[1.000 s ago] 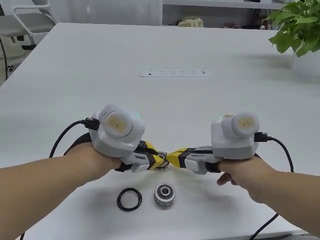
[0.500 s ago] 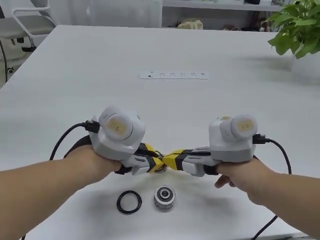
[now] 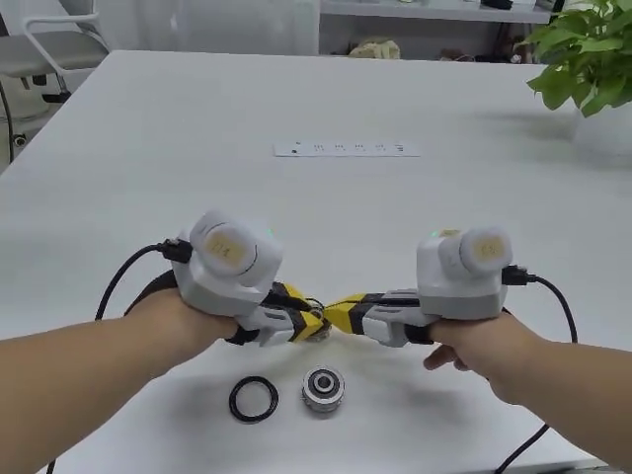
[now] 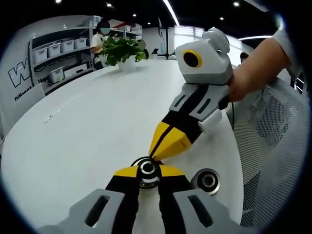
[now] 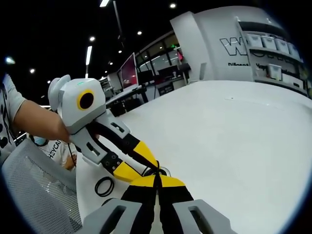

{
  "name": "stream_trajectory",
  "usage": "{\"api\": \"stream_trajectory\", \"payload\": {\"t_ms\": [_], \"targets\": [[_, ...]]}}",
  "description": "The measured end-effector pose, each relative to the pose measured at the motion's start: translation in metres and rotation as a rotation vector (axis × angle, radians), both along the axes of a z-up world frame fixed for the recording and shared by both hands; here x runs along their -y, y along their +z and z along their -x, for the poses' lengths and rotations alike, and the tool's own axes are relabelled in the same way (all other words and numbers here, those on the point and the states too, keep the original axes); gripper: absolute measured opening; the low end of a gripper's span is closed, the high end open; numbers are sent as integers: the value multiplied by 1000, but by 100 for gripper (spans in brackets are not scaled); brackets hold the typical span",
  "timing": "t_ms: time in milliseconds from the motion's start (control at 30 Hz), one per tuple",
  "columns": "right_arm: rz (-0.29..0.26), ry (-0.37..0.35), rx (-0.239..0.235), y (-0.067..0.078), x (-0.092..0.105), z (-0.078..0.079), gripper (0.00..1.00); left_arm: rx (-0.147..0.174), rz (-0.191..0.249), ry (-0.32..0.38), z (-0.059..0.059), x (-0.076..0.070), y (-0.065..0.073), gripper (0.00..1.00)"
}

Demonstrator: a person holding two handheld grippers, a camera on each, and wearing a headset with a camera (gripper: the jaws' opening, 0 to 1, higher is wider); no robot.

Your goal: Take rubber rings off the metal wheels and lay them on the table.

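My left gripper (image 3: pixel 312 327) is shut on a small metal wheel (image 4: pixel 147 171), held just above the white table (image 3: pixel 326 217). My right gripper (image 3: pixel 332 313) meets it tip to tip from the right, its jaws pressed together on the thin black rubber ring (image 5: pixel 159 170) at the wheel's rim. In the left gripper view the right gripper (image 4: pixel 168 146) touches the top of the wheel. A second metal wheel (image 3: pixel 323 387) lies flat near the front edge, with a loose black rubber ring (image 3: pixel 254 399) to its left.
A white power strip (image 3: pixel 346 149) lies mid-table further back. A green plant (image 3: pixel 588 49) stands at the far right corner, and a chair (image 3: pixel 44 49) at the far left. Black cables (image 3: pixel 128 272) trail from both grippers.
Both grippers stay joined at the wheel and have barely moved. The wheel and ring on the table lie as before.
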State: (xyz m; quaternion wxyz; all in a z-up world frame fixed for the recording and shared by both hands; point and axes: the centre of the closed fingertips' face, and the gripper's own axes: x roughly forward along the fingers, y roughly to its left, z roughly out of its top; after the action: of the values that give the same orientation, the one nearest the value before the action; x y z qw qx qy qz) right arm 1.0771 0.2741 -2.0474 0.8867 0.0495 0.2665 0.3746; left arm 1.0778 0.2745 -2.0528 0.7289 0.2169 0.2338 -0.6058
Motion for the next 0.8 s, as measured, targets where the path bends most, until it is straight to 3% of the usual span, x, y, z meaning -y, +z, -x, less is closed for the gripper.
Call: {"api": "stream_trajectory", "payload": {"t_ms": [300, 633, 800], "targets": [[-24, -7, 1, 7, 1, -1, 0, 14, 34, -20, 5, 0, 13, 18], [-44, -12, 5, 15, 1, 0, 0, 33, 70, -30, 12, -13, 29, 30], [-63, -17, 11, 20, 1, -1, 0, 26, 109, -18, 16, -19, 41, 37]]}}
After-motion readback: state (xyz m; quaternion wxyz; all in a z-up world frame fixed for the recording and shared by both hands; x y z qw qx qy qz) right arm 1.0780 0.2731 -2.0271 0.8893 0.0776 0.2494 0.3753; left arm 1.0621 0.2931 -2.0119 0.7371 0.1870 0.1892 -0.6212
